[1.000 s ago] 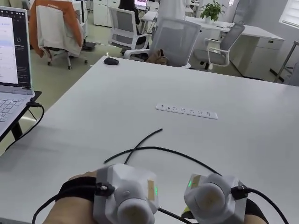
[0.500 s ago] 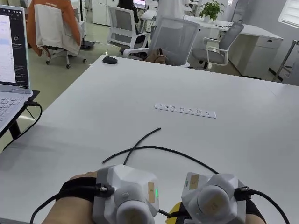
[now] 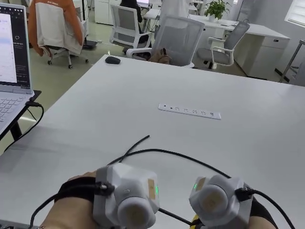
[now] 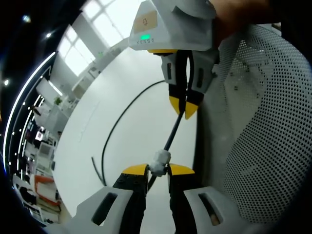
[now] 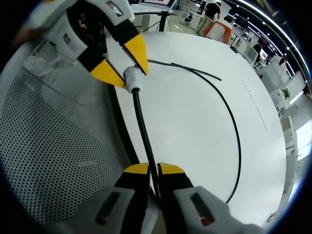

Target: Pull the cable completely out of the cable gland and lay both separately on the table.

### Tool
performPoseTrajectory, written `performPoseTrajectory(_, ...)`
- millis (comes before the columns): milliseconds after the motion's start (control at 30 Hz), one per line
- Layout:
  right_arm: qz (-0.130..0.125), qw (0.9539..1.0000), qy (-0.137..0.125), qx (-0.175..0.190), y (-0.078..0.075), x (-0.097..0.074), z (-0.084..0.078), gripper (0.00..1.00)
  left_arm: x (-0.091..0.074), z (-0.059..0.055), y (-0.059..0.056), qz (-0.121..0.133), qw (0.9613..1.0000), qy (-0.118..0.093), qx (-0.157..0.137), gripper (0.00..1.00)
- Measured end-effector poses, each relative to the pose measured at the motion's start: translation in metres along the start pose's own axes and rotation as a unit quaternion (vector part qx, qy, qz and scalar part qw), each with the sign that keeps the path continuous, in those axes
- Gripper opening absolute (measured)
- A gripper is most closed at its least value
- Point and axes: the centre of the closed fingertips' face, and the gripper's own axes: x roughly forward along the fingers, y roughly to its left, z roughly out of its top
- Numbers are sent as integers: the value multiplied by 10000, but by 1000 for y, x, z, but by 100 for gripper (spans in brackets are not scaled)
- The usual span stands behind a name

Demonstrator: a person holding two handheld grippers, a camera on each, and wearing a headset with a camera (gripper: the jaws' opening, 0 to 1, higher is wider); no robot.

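Near table point(image 3: 143, 90), left hand-held gripper point(image 4: 157, 170) clamping white gland point(image 4: 160, 160), right hand-held gripper point(image 5: 152, 168) pinching cable point(image 5: 141, 122)

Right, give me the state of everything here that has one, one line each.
Left tongs: shut on the gland.
Right tongs: shut on the cable.
Gland: gripped, cable still threaded through it.
Cable: straight between the two tongs, the rest lying curved on the table.
Laptop: open, screen lit.
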Motion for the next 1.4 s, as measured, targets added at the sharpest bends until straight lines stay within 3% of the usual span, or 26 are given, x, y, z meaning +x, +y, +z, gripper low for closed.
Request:
performPoseTrajectory(200, 149, 9996, 84, -205, 10, 3, 0, 10, 0, -1, -3, -31, 10000, 42, 67, 17)
performPoseTrajectory(400, 220, 9979, -487, -359, 17, -3, 25, 21, 0, 0, -5, -70, 9999, 41, 99, 17)
performPoseTrajectory(533, 267, 9943, -910, -486, 21, -9, 42, 20, 0, 2, -6, -91, 9999, -6, 123, 17)
performPoseTrajectory(700, 336, 9902, -1150, -719, 28, -13, 52, 10, 1, 3, -7, -124, 9998, -29, 172, 17)
performPoseTrajectory(767, 352, 9896, -1141, -799, 29, -13, 53, 3, 3, 3, -8, -138, 9997, -17, 199, 17)
performPoseTrajectory(1000, 301, 9907, -1114, -725, 25, -12, 52, 3, 3, 4, -6, -133, 9998, -54, 161, 17)
performPoseTrajectory(1400, 9, 9986, -354, -395, 6, -3, 19, 4, 6, -2, -2, -60, 9999, 35, 103, 17)
